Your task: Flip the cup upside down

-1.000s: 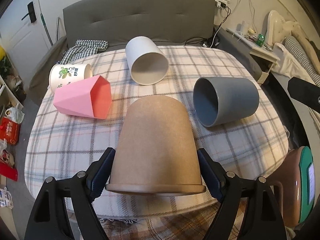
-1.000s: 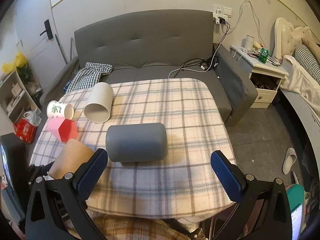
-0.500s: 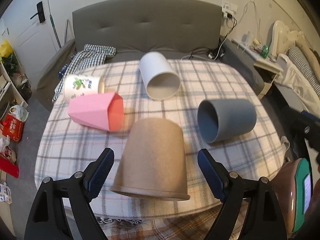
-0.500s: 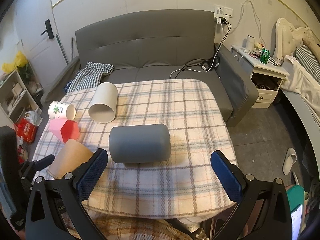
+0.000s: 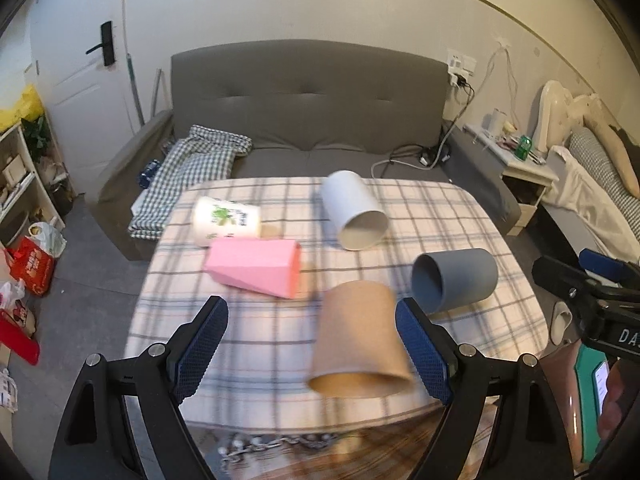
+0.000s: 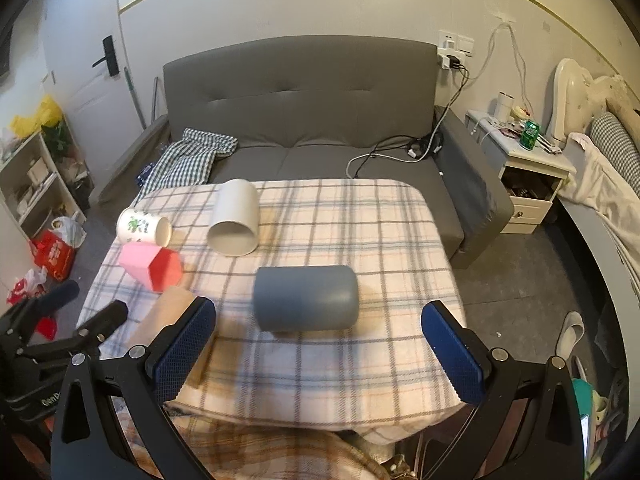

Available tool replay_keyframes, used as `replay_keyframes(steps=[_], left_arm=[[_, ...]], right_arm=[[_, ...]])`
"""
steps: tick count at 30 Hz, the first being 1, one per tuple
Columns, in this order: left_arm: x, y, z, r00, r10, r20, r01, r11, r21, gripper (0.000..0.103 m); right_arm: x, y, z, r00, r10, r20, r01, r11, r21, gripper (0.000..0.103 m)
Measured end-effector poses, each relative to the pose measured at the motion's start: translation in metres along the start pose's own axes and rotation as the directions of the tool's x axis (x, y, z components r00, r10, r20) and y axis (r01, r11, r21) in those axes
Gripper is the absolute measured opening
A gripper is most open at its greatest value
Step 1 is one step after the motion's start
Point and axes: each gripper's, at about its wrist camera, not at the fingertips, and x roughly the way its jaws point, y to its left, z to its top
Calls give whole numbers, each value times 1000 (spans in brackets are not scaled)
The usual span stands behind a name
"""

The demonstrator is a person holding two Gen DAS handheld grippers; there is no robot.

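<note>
A brown paper cup (image 5: 360,340) stands upside down, rim down, near the front edge of the plaid-covered table (image 5: 460,216). It looks blurred. My left gripper (image 5: 312,348) is open and empty, pulled back above the table edge, with the cup just inside its right finger (image 5: 424,356). In the right wrist view the brown cup (image 6: 168,312) is partly hidden behind my right gripper's left finger (image 6: 184,348). My right gripper (image 6: 320,352) is open and empty, in front of a grey cup (image 6: 306,298) lying on its side.
On the table lie a pink faceted cup (image 5: 256,266), a white printed paper cup (image 5: 226,220), a white cup (image 5: 354,216) and the grey cup (image 5: 454,280), all on their sides. A grey sofa (image 5: 308,120) stands behind, a nightstand (image 5: 520,168) at right, shelves at left.
My left gripper let go of the brown cup, opened wider and drew back and up to the left. The cup stays rim down on the table. My right gripper barely moved.
</note>
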Motion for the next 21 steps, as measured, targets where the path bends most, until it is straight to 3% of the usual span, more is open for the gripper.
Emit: replay_keyframes(steps=[10,15,21], left_arm=[[-7,58,-23,996,90,19,-89,995,-53,93],[1,75,-30,997,78,8,-77,993,-84,93],[13,95,-32,997,70,-20,-72,991,-114,93]], right_arm=[[15,59,-6,993,60,-105,-65,997,-50,103],[31,85,3,981,69,-184,-83,994,-69,103],[73,114,9,937,62,-344,-91,993,-70,103]])
